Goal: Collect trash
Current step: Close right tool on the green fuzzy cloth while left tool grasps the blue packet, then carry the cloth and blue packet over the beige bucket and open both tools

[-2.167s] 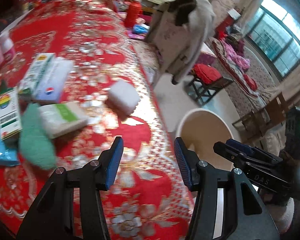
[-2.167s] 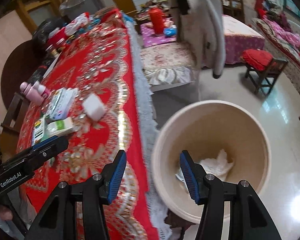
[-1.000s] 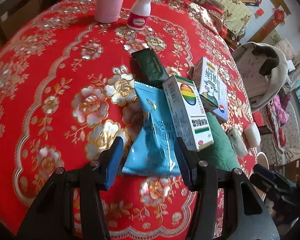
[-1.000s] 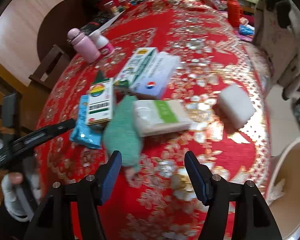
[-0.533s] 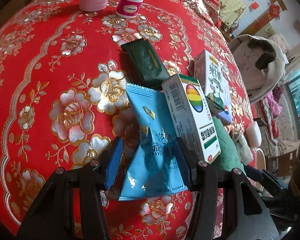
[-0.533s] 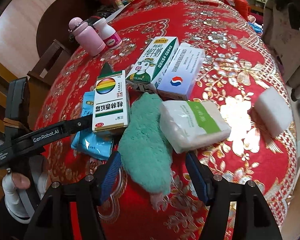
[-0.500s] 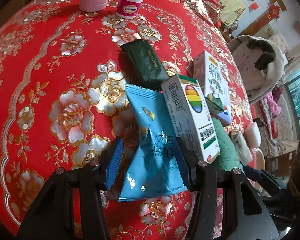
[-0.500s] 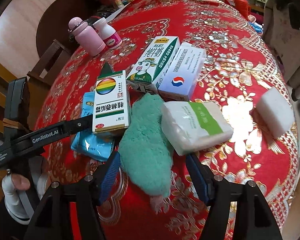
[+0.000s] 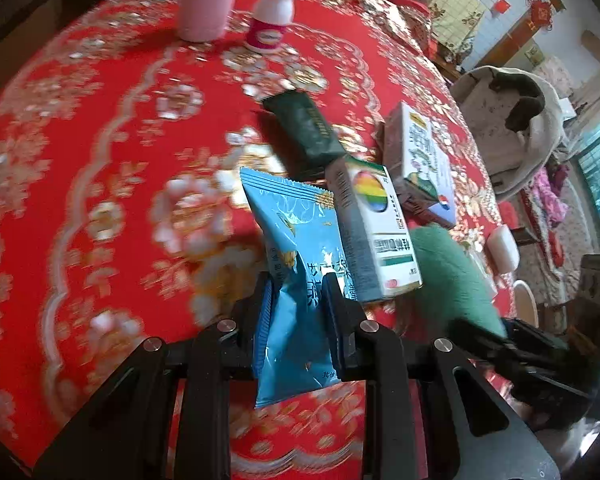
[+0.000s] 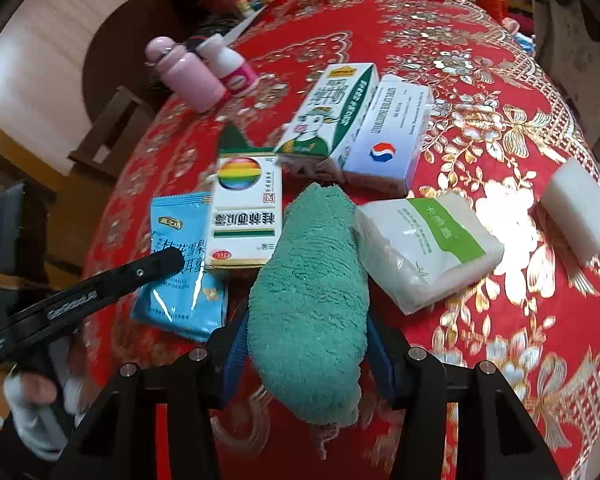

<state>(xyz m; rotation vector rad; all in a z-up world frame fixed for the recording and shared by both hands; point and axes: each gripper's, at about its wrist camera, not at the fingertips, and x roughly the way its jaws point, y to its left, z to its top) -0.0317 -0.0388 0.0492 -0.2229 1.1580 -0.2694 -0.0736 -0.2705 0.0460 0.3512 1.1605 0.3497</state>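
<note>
Left wrist | left hand-held gripper now pinching blue packet | right clamping green cloth

Looks like somebody's living room at home; red floral tablecloth on a round table, coat slung over a chair, red festive hangings on the wall.

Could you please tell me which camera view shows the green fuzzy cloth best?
The right wrist view: the green fuzzy cloth fills the centre between the right gripper fingers. The left wrist view shows only part of it, behind the rainbow box.
</note>
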